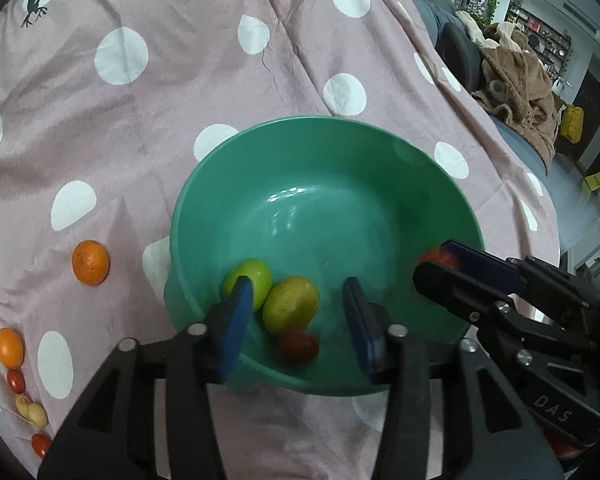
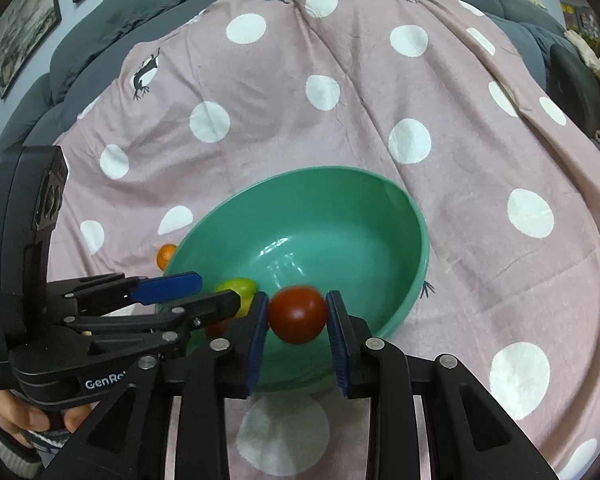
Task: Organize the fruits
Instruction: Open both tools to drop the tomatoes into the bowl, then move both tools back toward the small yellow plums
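A green bowl (image 1: 380, 152) sits on the pink dotted cloth and shows in both views (image 2: 380, 184). It holds a green fruit (image 1: 260, 274), a yellow-green mango (image 1: 290, 302) and a small red tomato (image 1: 298, 346). My left gripper (image 1: 298, 320) is open and empty over the bowl's near rim; it also shows in the right wrist view (image 2: 188, 292). My right gripper (image 2: 298, 330) is shut on a red tomato (image 2: 298, 314) above the bowl's near rim. It shows in the left wrist view (image 1: 446, 262) at the bowl's right rim.
On the cloth left of the bowl lie an orange (image 1: 91, 267), a second orange (image 1: 9, 347), two small red tomatoes (image 1: 16, 381) (image 1: 41, 445) and pale yellow fruits (image 1: 32, 410). A grey sofa (image 2: 140, 4) backs the cloth. A brown blanket (image 1: 516, 80) lies at right.
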`<state>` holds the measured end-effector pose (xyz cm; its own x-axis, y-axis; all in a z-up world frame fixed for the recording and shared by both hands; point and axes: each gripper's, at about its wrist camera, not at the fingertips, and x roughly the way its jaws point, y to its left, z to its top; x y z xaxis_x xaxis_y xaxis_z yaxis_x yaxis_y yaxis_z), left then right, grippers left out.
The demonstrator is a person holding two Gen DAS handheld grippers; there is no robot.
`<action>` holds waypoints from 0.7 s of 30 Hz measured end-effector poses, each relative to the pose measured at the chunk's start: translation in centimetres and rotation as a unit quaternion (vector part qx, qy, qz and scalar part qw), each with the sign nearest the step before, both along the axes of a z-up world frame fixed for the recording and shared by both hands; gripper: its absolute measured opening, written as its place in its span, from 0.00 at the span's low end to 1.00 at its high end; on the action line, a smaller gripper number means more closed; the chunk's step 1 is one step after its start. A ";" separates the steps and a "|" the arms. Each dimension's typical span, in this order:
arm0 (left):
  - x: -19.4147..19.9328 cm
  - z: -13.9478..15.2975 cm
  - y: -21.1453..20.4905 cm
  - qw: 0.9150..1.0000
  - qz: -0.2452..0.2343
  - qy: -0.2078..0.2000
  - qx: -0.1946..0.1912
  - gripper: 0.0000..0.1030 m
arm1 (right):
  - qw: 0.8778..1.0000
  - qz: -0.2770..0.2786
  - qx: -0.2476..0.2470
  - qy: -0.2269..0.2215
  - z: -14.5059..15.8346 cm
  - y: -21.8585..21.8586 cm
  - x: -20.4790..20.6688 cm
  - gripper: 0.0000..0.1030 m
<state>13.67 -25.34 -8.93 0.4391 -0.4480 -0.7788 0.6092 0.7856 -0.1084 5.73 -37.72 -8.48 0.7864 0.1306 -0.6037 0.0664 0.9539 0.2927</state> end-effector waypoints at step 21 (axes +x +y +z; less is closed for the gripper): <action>-6.9 -0.8 16.4 0.989 0.146 0.028 -0.022 0.68 | 0.995 0.093 0.011 -0.022 0.9 5.5 -4.3 0.38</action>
